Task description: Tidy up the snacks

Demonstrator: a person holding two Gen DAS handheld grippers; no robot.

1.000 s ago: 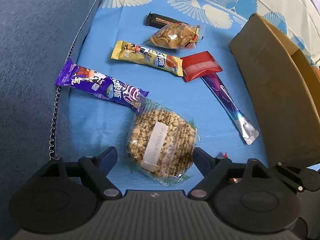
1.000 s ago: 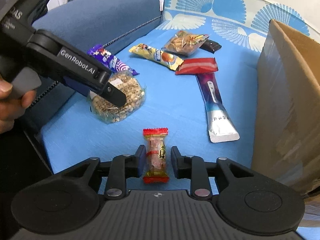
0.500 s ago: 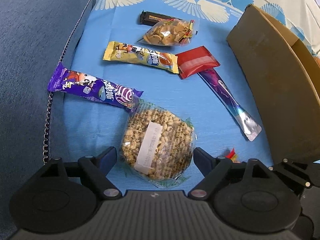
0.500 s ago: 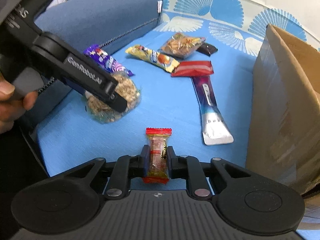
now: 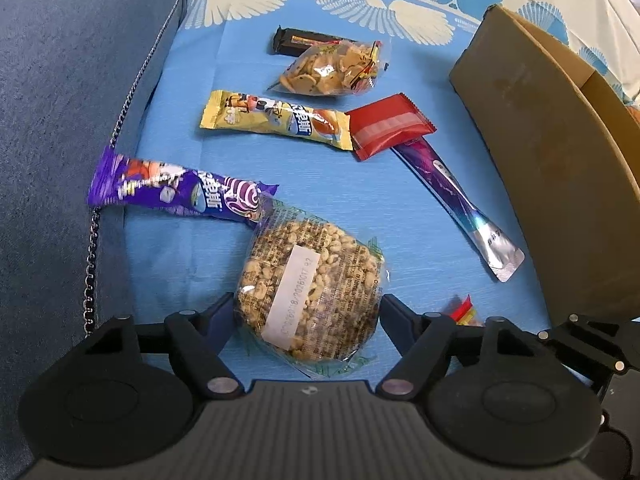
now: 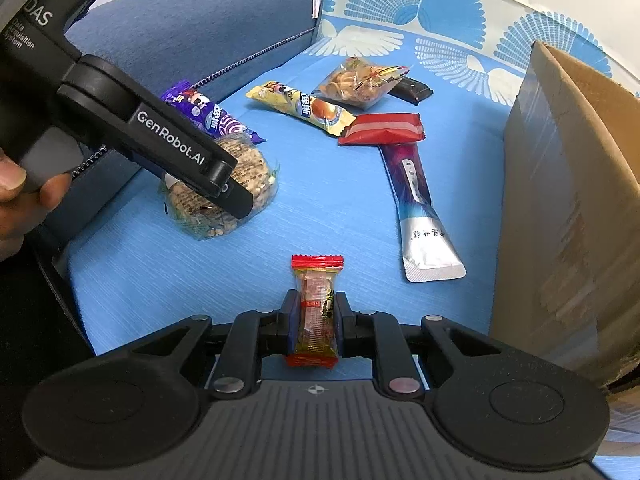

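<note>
Start at your left: your left gripper (image 5: 306, 316) has just been closing around the round clear-wrapped puffed-grain cake (image 5: 310, 290), which lies on the blue cloth (image 5: 360, 200) between the jaws with its far edge overlapping the long purple foil snack bar (image 5: 180, 192); the pads look to be at the wrapper's sides, but you cannot tell that they press yet, so count the jaws as spread for now. Squeeze on the firm disc itself, not the loose crinkled film at its rim, and judge the hold before you lift, since a wide brittle cake will likely crack under a hard pinch or slide out of a soft one. Lift straight up so the purple bar is not dragged along. Moving right, your right gripper (image 6: 316, 320) is pinching the small red-ended clear candy packet (image 6: 316, 308) across its middle, jaws nearly pressed together on it, the packet standing lengthwise along the fingers. That grip looks sound; keep it level. Furthest right stands the open brown cardboard box (image 6: 560, 200), probably where both belong, so carry the candy over its near wall and clear the flap before you let go
</note>
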